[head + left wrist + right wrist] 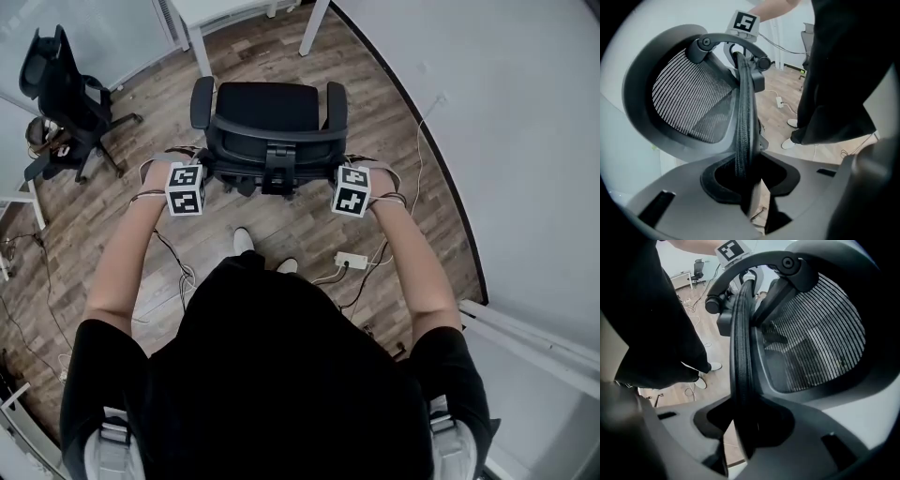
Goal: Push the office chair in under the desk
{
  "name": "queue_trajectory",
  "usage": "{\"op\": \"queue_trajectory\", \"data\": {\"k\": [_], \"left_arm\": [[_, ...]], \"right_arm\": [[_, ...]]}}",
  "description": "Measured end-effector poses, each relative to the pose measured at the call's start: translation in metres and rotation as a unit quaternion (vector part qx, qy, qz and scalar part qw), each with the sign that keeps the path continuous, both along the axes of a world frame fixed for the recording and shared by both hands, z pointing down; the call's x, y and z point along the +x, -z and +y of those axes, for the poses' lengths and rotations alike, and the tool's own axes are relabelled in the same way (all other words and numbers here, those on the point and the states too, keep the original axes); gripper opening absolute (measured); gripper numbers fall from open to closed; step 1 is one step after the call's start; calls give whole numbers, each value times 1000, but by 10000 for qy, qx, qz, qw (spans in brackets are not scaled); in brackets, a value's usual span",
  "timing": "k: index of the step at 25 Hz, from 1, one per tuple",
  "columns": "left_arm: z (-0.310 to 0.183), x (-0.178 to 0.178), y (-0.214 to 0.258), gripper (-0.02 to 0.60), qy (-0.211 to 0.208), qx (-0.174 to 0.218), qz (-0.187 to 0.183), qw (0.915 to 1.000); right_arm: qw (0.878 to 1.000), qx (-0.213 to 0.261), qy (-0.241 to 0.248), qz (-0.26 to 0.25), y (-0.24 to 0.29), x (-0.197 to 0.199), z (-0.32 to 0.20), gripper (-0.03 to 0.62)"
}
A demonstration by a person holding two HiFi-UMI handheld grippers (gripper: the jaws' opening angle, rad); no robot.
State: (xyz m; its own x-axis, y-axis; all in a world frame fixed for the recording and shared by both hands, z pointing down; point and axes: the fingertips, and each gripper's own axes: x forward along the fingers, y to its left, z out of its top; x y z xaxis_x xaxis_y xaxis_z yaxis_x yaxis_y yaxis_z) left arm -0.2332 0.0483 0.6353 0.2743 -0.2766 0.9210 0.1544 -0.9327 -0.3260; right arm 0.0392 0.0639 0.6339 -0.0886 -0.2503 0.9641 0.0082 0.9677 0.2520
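One office chair (267, 112) stands on the wood floor just short of the white desk (199, 47) — a second chair (61, 94) sits well off to the left. The left gripper (749, 187) and the right gripper (740, 427) each clamp the near chair's backrest rim (743, 117) — two grips, jaws part closed.

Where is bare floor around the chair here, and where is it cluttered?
Bare floor lies between the chair and the second chair at left, and ahead of it up to the desk legs. Crowded: cables and a power strip round the person's feet.
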Motion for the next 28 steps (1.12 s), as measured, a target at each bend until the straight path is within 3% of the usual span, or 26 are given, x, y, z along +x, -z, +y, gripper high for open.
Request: {"op": "queue_trajectory", "data": {"k": [10, 20, 28], "left_arm": [[-11, 5, 1, 91, -114, -71, 293, 9995], [-52, 2, 2, 87, -228, 185, 344, 9990], [-89, 12, 2, 87, -156, 159, 311, 9993]], "right_arm": [[9999, 89, -122, 67, 1, 3, -11, 118], [9988, 299, -363, 121, 0, -1, -43, 118], [9990, 342, -281, 116, 2, 9, -82, 120]]}}
